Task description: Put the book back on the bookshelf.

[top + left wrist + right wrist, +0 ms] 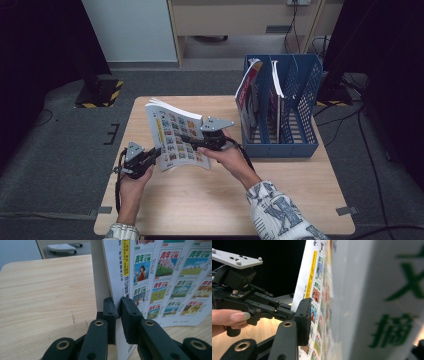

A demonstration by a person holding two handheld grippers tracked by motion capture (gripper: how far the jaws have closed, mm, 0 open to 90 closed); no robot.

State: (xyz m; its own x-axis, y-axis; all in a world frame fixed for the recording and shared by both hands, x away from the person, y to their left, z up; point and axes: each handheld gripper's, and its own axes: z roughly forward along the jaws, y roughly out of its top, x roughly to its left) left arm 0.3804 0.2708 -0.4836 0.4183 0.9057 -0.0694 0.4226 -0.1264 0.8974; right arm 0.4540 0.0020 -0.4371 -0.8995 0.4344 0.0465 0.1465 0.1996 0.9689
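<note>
- Magazine (176, 137) hangs in the air above the wooden table (210, 200), held between both grippers, with its back cover of small colourful cover thumbnails facing the person.
- Left gripper (152, 156) pinches the lower left corner of the magazine near the spine; in the left gripper view its two black pads (130, 315) are closed on the cover edge (117, 290), one on each side of the sheet.
- Right gripper (192, 141) reaches in from the right edge; in the right gripper view one black pad (303, 320) presses flat against the printed cover, while the other jaw is hidden behind the blurred pages, so it appears clamped on the magazine.
- In that same view the left gripper (289, 311) shows farther off, a fingertip (229, 317) resting on its body.
- Blue file rack (300, 145) stands at the right rear of the table, well apart from the held magazine, with a red-covered booklet (247, 92) leaning in its left slot and a thin white one (276, 80) in the next.
</note>
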